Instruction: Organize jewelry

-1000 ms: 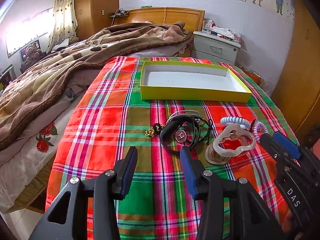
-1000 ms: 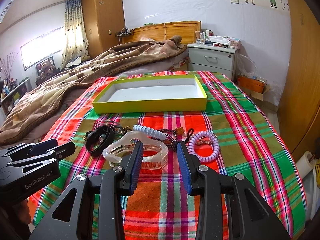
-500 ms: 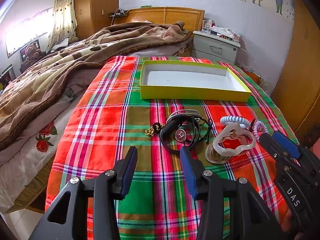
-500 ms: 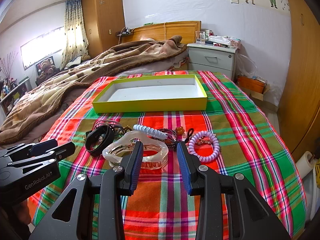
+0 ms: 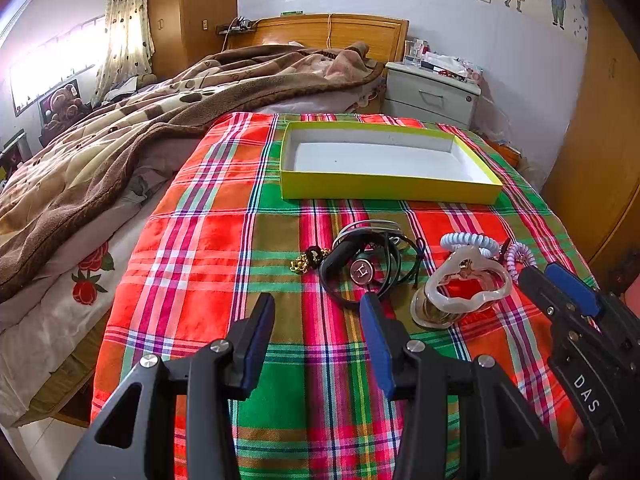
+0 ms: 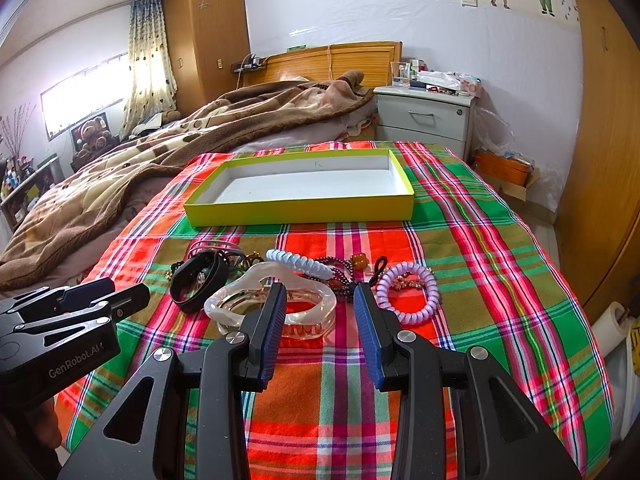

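A pile of jewelry lies on the plaid cloth: a black band with a round charm [image 5: 360, 270], a gold bead piece [image 5: 302, 264], a clear hair claw [image 5: 466, 286] [image 6: 276, 304], a pale blue coil tie [image 6: 298, 262], a purple coil tie [image 6: 408, 298] and dark beads [image 6: 340, 274]. An empty yellow tray [image 5: 390, 190] [image 6: 300, 210] sits behind them. My left gripper [image 5: 316, 316] is open just short of the black band. My right gripper [image 6: 320, 304] is open, its fingers by the hair claw.
A brown blanket [image 5: 120, 140] covers the bed on the left. A white nightstand [image 6: 424, 120] stands at the back right, a wooden wardrobe [image 6: 600, 140] on the right. The cloth's near edge drops off at left [image 5: 100, 360].
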A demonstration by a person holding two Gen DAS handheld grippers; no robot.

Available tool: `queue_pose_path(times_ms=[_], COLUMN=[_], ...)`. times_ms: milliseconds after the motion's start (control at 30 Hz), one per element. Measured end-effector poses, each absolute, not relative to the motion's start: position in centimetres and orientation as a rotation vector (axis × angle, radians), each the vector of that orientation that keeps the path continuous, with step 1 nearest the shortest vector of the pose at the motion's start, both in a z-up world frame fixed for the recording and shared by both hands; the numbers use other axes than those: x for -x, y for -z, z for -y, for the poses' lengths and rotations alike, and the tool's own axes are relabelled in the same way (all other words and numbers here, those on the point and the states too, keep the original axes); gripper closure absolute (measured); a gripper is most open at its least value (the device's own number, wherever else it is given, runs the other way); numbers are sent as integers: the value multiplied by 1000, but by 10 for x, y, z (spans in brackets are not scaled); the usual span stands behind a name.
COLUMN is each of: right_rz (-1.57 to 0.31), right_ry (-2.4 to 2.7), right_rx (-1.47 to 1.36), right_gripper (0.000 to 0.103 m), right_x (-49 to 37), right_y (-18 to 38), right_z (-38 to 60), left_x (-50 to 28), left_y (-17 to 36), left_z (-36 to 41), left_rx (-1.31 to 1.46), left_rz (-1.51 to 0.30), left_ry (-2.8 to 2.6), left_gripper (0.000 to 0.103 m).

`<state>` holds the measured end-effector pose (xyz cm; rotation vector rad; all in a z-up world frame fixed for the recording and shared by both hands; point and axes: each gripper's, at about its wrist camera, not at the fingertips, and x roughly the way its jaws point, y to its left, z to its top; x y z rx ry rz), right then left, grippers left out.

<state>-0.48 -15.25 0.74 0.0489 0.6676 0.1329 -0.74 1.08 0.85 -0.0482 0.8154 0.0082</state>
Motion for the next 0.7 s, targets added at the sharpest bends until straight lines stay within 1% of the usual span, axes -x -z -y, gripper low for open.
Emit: queue_pose_path(times_ms=[233,333,433,700], right_rz=[-677,-703,-768,-840], right_ry=[-195,-225,-299,-312], right_rx=[-66,-87,-117,-83], right_gripper=[67,67,67,67], right_x=[-7,-18,-31,-44], right_y=[-8,-4,3,13], right_z=[160,165,166,158], left_x=[4,-1,-6,-14], left_y=[-8,-7,-5,-1], left_z=[-17,-24,-34,-47], left_rx=[77,90,138,140], left_rz=[-831,-844,-860,-878], left_ry=[34,50,66,37], left_gripper=[57,57,57,57])
